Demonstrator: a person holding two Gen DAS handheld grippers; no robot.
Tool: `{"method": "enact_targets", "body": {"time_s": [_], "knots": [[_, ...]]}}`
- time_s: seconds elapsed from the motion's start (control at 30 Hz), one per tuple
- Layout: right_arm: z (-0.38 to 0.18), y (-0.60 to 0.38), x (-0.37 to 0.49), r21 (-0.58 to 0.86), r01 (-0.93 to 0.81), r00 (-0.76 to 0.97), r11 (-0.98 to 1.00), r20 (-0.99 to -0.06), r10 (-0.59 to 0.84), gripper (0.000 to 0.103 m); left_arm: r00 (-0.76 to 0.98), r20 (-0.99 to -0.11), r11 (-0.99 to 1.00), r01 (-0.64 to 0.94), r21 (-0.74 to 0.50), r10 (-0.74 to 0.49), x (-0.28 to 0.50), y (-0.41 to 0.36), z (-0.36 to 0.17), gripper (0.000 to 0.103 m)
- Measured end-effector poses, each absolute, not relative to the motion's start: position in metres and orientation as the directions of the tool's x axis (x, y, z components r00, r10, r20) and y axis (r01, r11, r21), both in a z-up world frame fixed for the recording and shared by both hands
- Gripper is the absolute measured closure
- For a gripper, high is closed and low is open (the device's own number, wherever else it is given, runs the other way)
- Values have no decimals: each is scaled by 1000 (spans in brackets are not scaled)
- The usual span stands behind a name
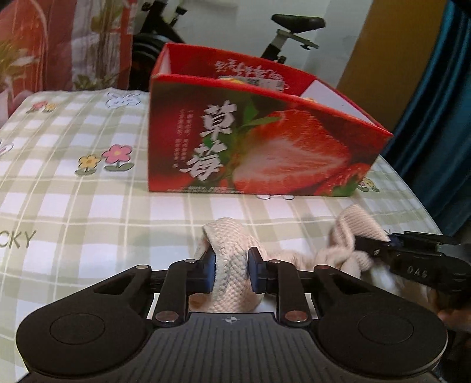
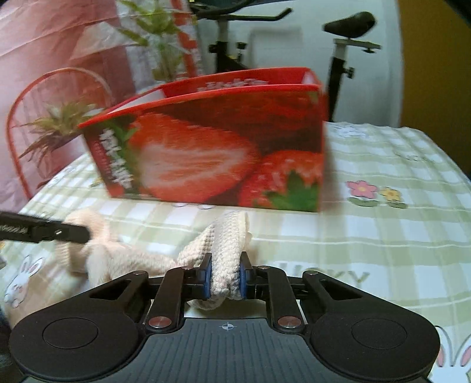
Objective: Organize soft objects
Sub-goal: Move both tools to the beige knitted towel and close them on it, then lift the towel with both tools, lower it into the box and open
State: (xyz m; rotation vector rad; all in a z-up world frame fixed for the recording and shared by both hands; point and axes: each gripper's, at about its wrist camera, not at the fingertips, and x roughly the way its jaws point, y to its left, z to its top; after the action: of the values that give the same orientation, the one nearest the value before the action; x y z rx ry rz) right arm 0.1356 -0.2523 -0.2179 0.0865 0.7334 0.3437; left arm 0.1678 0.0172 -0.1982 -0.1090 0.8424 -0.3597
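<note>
open red cardboard strawberry box (image 1: 265,147) standing on the green-checked flowered cloth (image 1: 73,188), likely the destination. just in front of the box, cream knitted soft cloth (image 1: 232,259) stretched between both claws, probably for folding. left claw (image 1: 232,271) clamped on one bunched end, right claw (image 2: 226,278) pinched narrow on the other. box contents mostly hidden; cloth's middle blurred.

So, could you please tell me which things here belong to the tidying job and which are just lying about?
Part of the job:
- cream knitted cloth, pinched by the left gripper and the right gripper
- strawberry box, open-topped

Just lying about:
- exercise bike
- checked tablecloth
- floral curtain
</note>
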Motion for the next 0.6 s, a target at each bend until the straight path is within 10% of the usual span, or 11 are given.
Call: {"method": "enact_targets", "body": {"time_s": [0.6], "knots": [[-230,-240,120,174,-338,701,925,-609,371,85,610,-721,944,250,-217,-328,158,19,-212,79]]}}
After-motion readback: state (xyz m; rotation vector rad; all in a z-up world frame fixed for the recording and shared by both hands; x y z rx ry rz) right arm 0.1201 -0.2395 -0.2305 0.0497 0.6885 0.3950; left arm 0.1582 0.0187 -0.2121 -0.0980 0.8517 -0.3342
